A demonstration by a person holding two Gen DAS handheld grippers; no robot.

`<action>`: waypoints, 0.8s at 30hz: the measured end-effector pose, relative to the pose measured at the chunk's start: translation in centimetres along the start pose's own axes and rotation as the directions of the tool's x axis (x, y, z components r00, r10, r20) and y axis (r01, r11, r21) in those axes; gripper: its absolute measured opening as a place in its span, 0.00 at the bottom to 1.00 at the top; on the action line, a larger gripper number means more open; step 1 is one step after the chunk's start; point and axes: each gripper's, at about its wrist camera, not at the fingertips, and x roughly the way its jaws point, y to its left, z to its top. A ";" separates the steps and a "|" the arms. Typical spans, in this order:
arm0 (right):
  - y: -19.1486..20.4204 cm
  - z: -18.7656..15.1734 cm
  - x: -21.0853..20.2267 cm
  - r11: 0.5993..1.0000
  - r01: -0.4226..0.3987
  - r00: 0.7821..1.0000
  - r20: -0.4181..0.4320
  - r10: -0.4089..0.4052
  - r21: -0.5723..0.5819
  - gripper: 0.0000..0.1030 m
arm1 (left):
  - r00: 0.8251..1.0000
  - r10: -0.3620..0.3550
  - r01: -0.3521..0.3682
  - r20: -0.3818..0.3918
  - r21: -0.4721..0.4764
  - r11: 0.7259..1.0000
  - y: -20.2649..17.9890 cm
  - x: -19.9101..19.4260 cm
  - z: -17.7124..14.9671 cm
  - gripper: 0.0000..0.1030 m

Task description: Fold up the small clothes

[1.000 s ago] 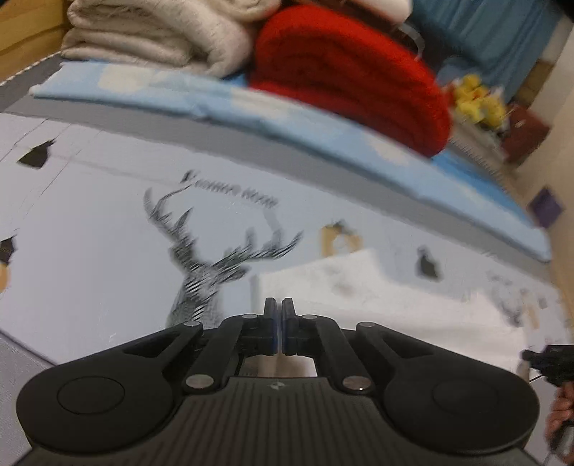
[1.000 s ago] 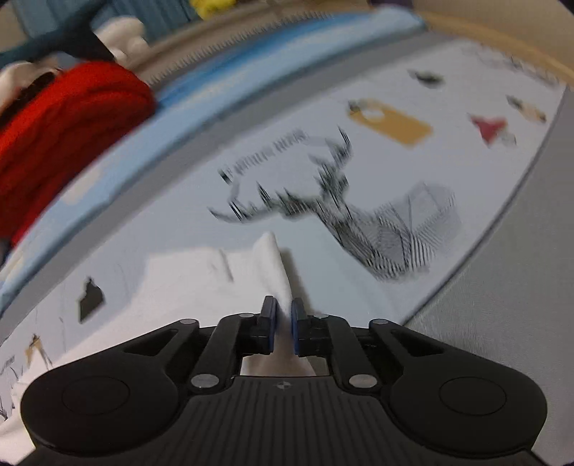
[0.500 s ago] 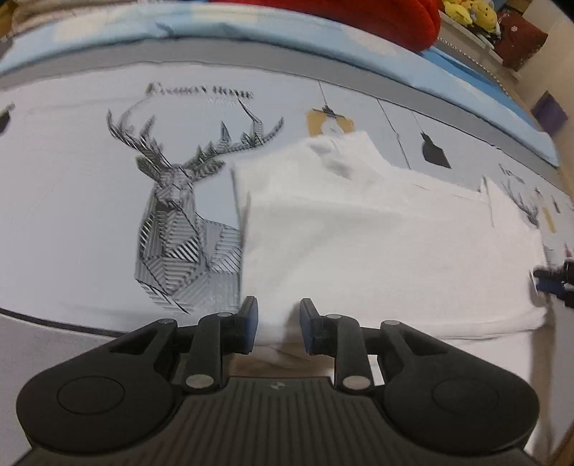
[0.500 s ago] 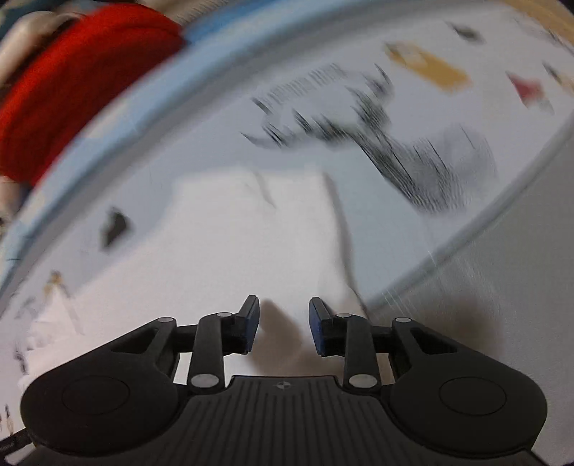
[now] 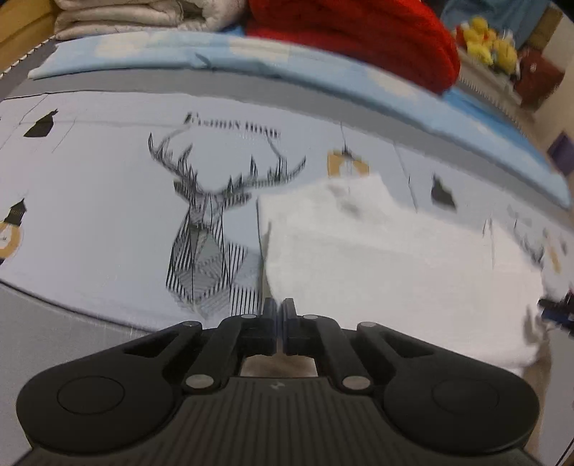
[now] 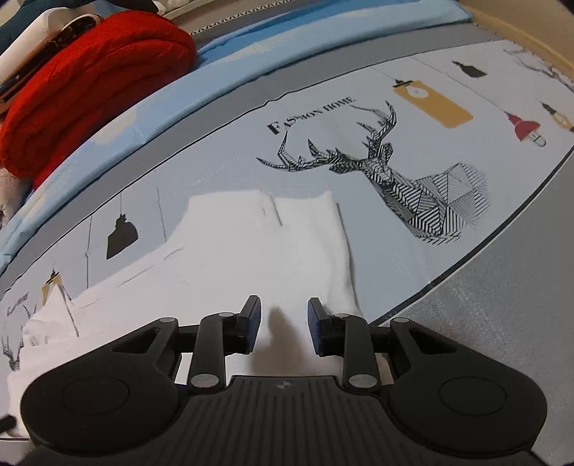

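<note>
Since half-second ago, left gripper point(image 5: 279, 309) jaws went from apart to pressed together at near-left corner of white garment point(image 6: 258, 247); whether cloth is pinched, cannot tell. Right gripper point(image 6: 281, 321) gapes, empty, over garment's near edge. Garment flat on deer-print bedsheet point(image 6: 376, 168). Beyond: blue pillow point(image 5: 251, 57), red blanket point(image 6: 89, 82), cream blanket point(image 5: 136, 16), yellow plush toys point(image 5: 489, 41).
</note>
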 end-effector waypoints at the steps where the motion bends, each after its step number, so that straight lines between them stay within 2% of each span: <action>1: -0.2 -0.1 0.2 1.000 0.008 1.000 -0.015 -0.008 0.010 0.29 | 0.999 0.018 -0.017 -0.033 0.019 1.000 -0.2 0.5 -0.2 0.04; 2: -0.4 -0.2 0.5 0.999 0.028 0.999 -0.031 -0.028 0.016 0.29 | 0.998 0.042 -0.041 -0.042 0.026 0.999 -0.1 0.7 -0.3 0.05; 3: -0.6 -0.4 1.0 0.998 0.053 0.998 -0.042 -0.052 0.023 0.29 | 0.997 0.076 -0.076 -0.011 0.029 0.997 -0.1 0.4 -0.2 0.05; 5: -0.7 -0.5 1.1 0.998 0.057 0.998 -0.039 -0.056 0.030 0.29 | 0.983 0.130 -0.140 0.132 0.071 0.988 -0.8 -1.6 0.3 0.05; 7: -0.1 -0.5 0.9 0.998 0.064 0.998 -0.021 -0.064 0.006 0.29 | 0.974 0.082 -0.110 0.209 0.125 0.986 -1.6 -2.8 0.6 0.08; 8: 0.1 -0.5 0.8 0.998 0.069 0.998 -0.011 -0.069 -0.011 0.29 | 0.979 0.036 -0.065 0.200 0.141 0.988 -2.0 -2.6 0.6 0.11; 10: 0.4 -0.6 1.0 0.997 0.074 0.997 -0.013 -0.075 -0.033 0.29 | 0.995 -0.041 0.031 0.094 0.108 0.994 -1.7 -0.8 0.4 0.15; 12: 0.1 -0.7 1.4 0.997 0.073 0.997 -0.036 -0.074 -0.025 0.29 | 0.998 -0.031 0.034 -0.047 0.076 0.997 -1.2 1.9 -0.1 0.16; 13: 0.0 -0.6 1.4 0.997 0.071 0.997 -0.038 -0.072 -0.019 0.29 | 0.998 -0.022 0.028 -0.065 0.093 0.995 -1.2 2.6 -0.3 0.16; 15: 0.1 -0.4 1.0 0.997 0.072 0.997 -0.031 -0.073 -0.023 0.29 | 0.999 -0.008 0.012 -0.031 0.132 0.991 -1.6 2.2 0.0 0.17; 17: 0.3 0.0 0.1 0.997 0.069 0.998 -0.001 -0.069 -0.035 0.29 | 0.999 -0.033 0.030 0.019 0.141 0.990 -2.0 1.2 0.4 0.24; 18: 0.4 0.3 -0.3 0.997 0.064 0.998 0.011 -0.063 -0.041 0.29 | 0.999 -0.045 0.040 0.028 0.148 0.988 -2.2 0.8 0.5 0.31; 20: 0.3 0.7 -0.7 0.998 0.053 0.999 0.013 -0.052 -0.043 0.29 | 0.999 -0.044 0.043 0.002 0.152 0.987 -2.1 1.3 0.7 0.32; 22: -0.2 0.9 0.0 0.998 0.044 0.998 -0.053 -0.046 -0.033 0.29 | 0.997 -0.032 0.042 -0.069 0.150 0.988 -1.8 2.3 0.2 0.33; 24: -0.7 0.6 0.7 0.998 0.061 0.990 -0.130 -0.062 -0.014 0.28 | 0.997 -0.032 0.044 -0.069 0.179 0.983 -1.9 2.2 -0.7 0.33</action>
